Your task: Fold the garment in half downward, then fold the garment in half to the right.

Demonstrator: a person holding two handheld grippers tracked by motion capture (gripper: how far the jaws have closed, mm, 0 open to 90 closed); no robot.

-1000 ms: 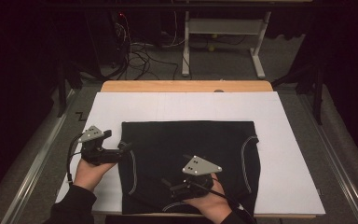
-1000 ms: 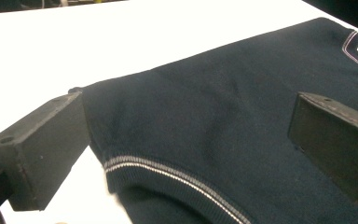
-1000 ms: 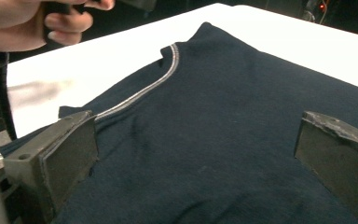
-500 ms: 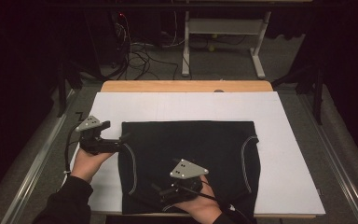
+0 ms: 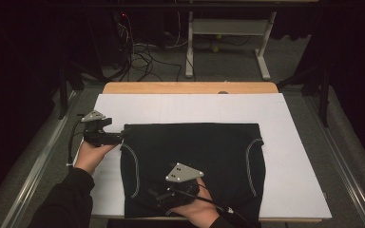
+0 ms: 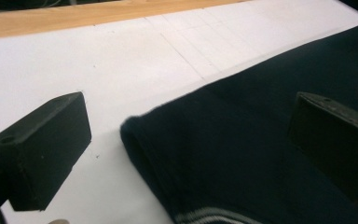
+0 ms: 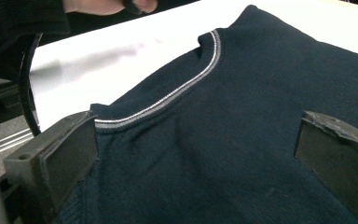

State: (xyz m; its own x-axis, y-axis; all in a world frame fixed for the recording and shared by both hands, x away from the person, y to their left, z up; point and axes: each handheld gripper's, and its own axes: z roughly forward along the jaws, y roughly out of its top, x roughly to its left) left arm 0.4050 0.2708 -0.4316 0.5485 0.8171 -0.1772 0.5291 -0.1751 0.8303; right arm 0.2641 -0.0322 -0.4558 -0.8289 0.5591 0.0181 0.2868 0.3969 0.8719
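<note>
Dark navy knit, high view: a folded garment point(image 5: 195, 166) lies flat on the white tabletop point(image 5: 294, 142), towards its near edge, pale striped trim curving down both sides.
Left tongs, high view: the left tongs point(image 5: 119, 138) sit at the garment's far left corner, held by the left hand point(image 5: 91, 154).
Right tongs, high view: the right tongs point(image 5: 164, 199) rest over the garment's near edge, in the right hand point(image 5: 197, 204).
Left gripper view: the left tongs point(image 6: 191, 154) are spread wide, the garment's corner point(image 6: 242, 154) between them, neither jaw touching it.
Right gripper view: the right tongs point(image 7: 196, 163) are spread wide over the cloth point(image 7: 242, 130); the striped trim point(image 7: 177, 95) runs just beyond the left jaw.
</note>
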